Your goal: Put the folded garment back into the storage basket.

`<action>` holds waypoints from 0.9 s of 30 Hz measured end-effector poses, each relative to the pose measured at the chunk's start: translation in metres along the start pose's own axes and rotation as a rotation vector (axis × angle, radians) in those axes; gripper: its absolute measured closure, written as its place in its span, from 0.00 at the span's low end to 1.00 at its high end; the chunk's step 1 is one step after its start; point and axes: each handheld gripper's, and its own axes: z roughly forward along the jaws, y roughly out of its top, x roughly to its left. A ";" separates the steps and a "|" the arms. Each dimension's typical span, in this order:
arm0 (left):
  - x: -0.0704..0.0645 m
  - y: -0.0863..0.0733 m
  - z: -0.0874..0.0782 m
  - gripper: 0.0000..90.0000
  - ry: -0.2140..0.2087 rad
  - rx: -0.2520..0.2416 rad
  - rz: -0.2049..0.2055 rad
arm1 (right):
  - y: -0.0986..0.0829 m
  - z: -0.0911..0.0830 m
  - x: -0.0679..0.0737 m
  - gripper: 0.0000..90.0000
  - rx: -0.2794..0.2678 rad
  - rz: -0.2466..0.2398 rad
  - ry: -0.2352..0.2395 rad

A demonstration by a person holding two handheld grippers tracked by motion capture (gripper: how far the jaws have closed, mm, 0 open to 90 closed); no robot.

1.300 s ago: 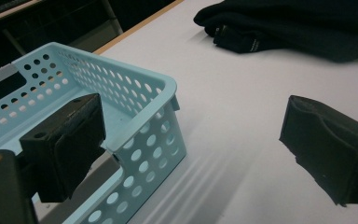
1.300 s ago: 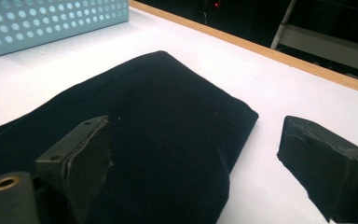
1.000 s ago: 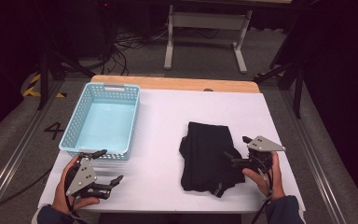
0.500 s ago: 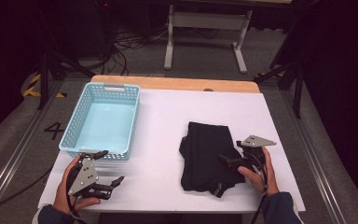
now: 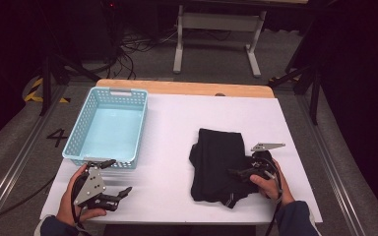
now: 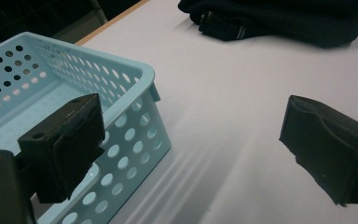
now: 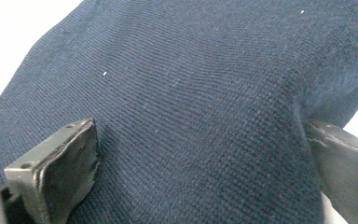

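A dark folded garment [image 5: 220, 164] is laid on the right half of the white surface [image 5: 177, 128]. The right claw [image 5: 237, 173] is pressed against its right edge, jaws spread wide with the knit cloth [image 7: 200, 107] bulging between them, not yet clamped. The left claw [image 5: 119, 192] is held wide open above the surface, gripping nothing, just beside the near corner of the blue basket [image 5: 107, 127].

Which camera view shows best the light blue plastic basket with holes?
The high view: the whole light blue plastic basket shows there, empty, on the white table, left of the folded dark garment. The left gripper view shows only one near corner of it, behind one jaw. The right gripper view shows the garment up close.
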 end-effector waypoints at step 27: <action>0.001 0.000 0.007 0.09 -0.009 0.020 0.006 | 0.012 0.016 -0.001 0.47 0.021 0.019 0.209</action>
